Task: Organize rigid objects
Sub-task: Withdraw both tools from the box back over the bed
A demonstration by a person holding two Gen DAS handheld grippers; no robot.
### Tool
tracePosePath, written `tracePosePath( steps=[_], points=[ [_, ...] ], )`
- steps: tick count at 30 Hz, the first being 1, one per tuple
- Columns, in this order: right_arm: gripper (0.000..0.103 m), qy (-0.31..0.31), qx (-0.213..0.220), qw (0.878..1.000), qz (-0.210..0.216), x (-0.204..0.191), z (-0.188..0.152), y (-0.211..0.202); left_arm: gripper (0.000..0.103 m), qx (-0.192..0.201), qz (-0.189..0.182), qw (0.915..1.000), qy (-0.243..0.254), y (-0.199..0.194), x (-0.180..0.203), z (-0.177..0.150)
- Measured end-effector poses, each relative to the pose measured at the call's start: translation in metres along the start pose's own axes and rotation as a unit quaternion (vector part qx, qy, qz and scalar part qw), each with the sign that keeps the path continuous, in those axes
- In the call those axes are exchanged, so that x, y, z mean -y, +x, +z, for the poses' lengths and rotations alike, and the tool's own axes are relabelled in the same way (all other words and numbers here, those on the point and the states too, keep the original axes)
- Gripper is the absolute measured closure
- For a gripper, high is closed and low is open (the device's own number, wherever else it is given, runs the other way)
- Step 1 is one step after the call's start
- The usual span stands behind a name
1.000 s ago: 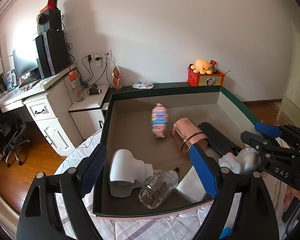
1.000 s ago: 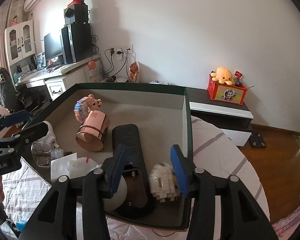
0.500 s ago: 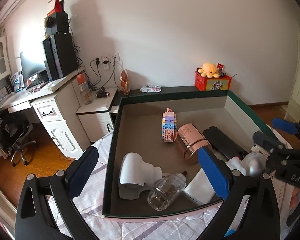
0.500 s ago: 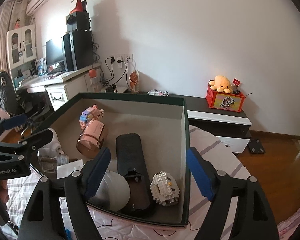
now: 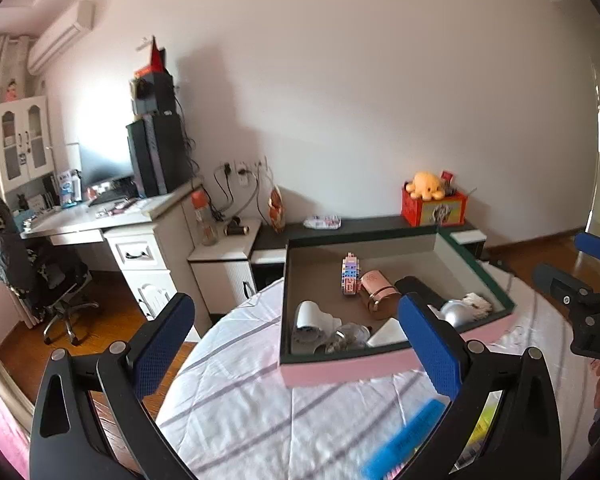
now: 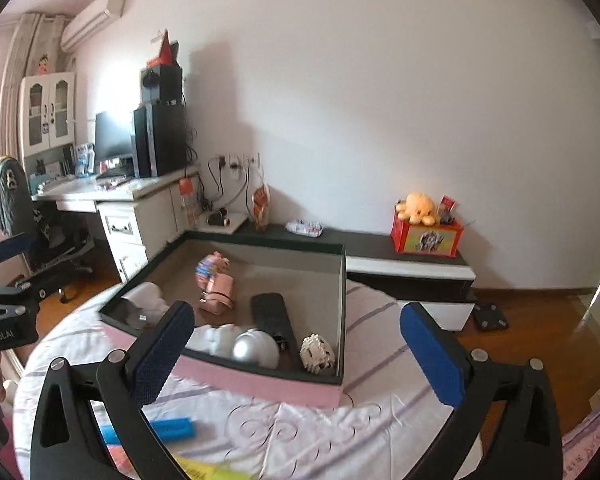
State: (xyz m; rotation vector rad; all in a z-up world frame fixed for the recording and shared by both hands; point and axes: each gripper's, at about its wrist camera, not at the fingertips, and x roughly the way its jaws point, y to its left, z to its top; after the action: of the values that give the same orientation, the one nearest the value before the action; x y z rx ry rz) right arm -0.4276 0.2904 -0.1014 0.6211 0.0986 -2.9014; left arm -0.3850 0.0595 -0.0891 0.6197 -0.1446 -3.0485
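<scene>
A box with a pink outer wall [image 5: 380, 372] [image 6: 260, 380] and a dark green rim sits on the round table. In it lie a colourful brick toy [image 5: 350, 276], a pink cup [image 5: 378, 292], a long black case [image 6: 272, 316], a silver dome [image 6: 256, 348], a white brick figure [image 6: 318, 354], a white moulded piece [image 5: 310, 316] and a glass bottle [image 5: 348, 336]. My left gripper [image 5: 295, 302] hangs open, back from the box's near wall. My right gripper [image 6: 297, 308] is opening its jaws, with nothing between them.
The white striped cloth [image 5: 240, 400] covers the table. A blue bar [image 6: 172, 428] and something yellow [image 6: 196, 468] lie on it near me. Behind stand a white desk [image 5: 140, 236], an office chair [image 5: 40, 280] and a low dark cabinet [image 6: 400, 256] with a red toy box.
Both grippers drew back and up from the box. The right jaws spread off the white brick figure, which now lies in the box's near corner. The left jaws widened a little.
</scene>
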Motion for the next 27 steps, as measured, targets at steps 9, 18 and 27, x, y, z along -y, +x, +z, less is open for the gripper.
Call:
tracePosePath(
  steps=[9, 18, 27],
  points=[
    [0.000, 0.007, 0.050, 0.999, -0.006, -0.025, -0.007, -0.109, 0.000, 0.039, -0.012, 0.9991, -0.007, -0.097, -0.010, -0.012],
    [0.000, 0.007, 0.072, 0.997, -0.006, -0.049, -0.022, -0.182, 0.000, 0.081, -0.016, 0.9965, -0.014, -0.175, -0.020, -0.022],
    [0.000, -0.004, 0.093, 0.996, -0.007, -0.068, -0.025, -0.228, 0.000, 0.111, 0.001, 0.9937, -0.014, -0.225, -0.028, -0.028]
  ],
)
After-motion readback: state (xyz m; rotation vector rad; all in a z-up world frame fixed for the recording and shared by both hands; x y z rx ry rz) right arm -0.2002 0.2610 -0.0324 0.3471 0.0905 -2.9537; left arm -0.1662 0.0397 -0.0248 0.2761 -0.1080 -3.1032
